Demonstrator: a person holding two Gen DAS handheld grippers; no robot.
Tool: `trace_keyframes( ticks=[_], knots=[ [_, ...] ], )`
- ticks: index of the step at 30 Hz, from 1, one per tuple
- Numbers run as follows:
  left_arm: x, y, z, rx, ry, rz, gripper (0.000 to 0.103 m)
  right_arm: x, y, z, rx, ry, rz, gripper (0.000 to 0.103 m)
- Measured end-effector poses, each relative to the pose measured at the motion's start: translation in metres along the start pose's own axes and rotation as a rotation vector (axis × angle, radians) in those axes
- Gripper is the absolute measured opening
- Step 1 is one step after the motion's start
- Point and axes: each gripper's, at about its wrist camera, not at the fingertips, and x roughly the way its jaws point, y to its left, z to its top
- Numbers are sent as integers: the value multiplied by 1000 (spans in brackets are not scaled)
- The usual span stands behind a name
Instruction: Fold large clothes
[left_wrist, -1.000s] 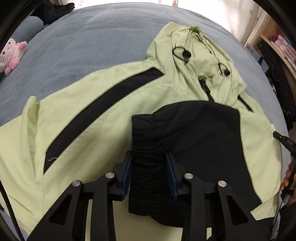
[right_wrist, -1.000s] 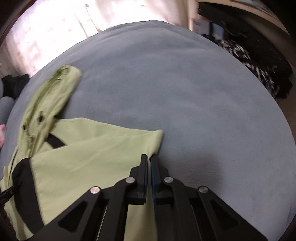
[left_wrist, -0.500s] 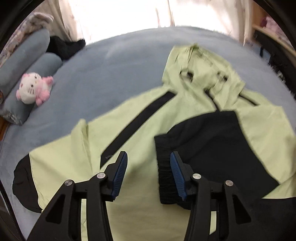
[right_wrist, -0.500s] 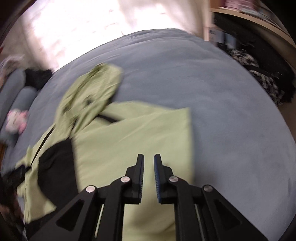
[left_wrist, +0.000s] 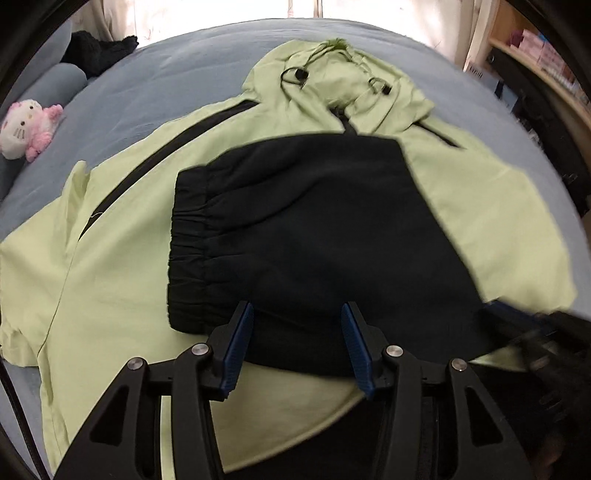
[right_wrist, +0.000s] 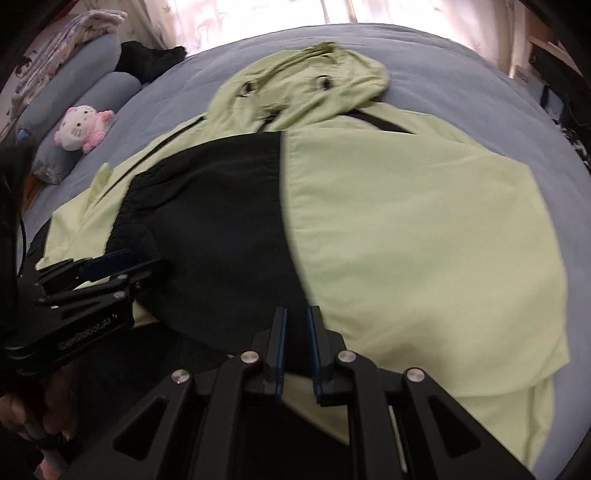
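The left claw (left_wrist: 297, 345) hangs over the near end of the folded black sleeve (left_wrist: 314, 236) with its blue pads (left_wrist: 236, 349) standing well apart; its jaws have just been opening, and nothing is pinched between them, the black cloth lying below the gap. In the right wrist view this same claw shows at 9 o'clock, gripped by a hand (right_wrist: 22, 413) at the lower left edge. The right claw (right_wrist: 296, 350) has its pads only a narrow slit apart, having just been opening a little, with no fabric caught in the slit; it hovers above the seam where black cloth meets green.

The light green hooded jacket (left_wrist: 110, 258) lies spread flat on the grey-blue bed (left_wrist: 166, 74), hood (left_wrist: 332, 74) toward 12 o'clock. The black sleeve is laid across its middle, gathered cuff (left_wrist: 188, 240) pointing toward 9 o'clock. In the right wrist view a green panel (right_wrist: 424, 240) is folded over the right half of the body, its edge running along the black cloth.

A pink and white plush toy (left_wrist: 26, 127) sits on the bed at 10 o'clock, beside a grey bolster (right_wrist: 74, 99). A dark bundle (left_wrist: 99, 51) lies near the head of the bed at 11 o'clock.
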Motion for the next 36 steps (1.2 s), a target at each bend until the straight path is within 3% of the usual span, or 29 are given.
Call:
trace_keyframes(
  ticks=[2,5,7,9,10,11,12,16,25,29,36],
  knots=[
    [1,4,1,-2,-10,2,48,-3,-19,-1,-3,-12,-121,11],
    [2,16,6,-35,-5,-21,48,-10,-78,-6,75,-25,-310,11],
    [3,23,10,-61,-7,-34,48,-17,-117,-12,171,-34,-333,7],
    [5,26,12,-77,-2,-47,48,-27,-150,-18,283,-49,-250,7],
    [4,25,11,-75,-3,-43,48,-30,-158,-21,312,-46,-291,13],
    [5,23,11,-67,-4,-31,48,-32,-161,-22,314,-44,-339,28],
    [6,20,11,-58,-6,-17,48,-33,-162,-24,318,-52,-364,31],
    [3,10,9,-24,-15,37,49,-35,-164,-29,352,-59,-332,31],
    [-21,11,4,-65,-30,40,56,-60,-125,-34,361,-104,-310,31],
    [-40,16,-5,-105,-53,22,57,-69,-113,-46,412,-113,-213,31],
    [-68,19,-30,-112,-68,21,57,-71,-82,-70,430,-78,-131,31]
  ],
)
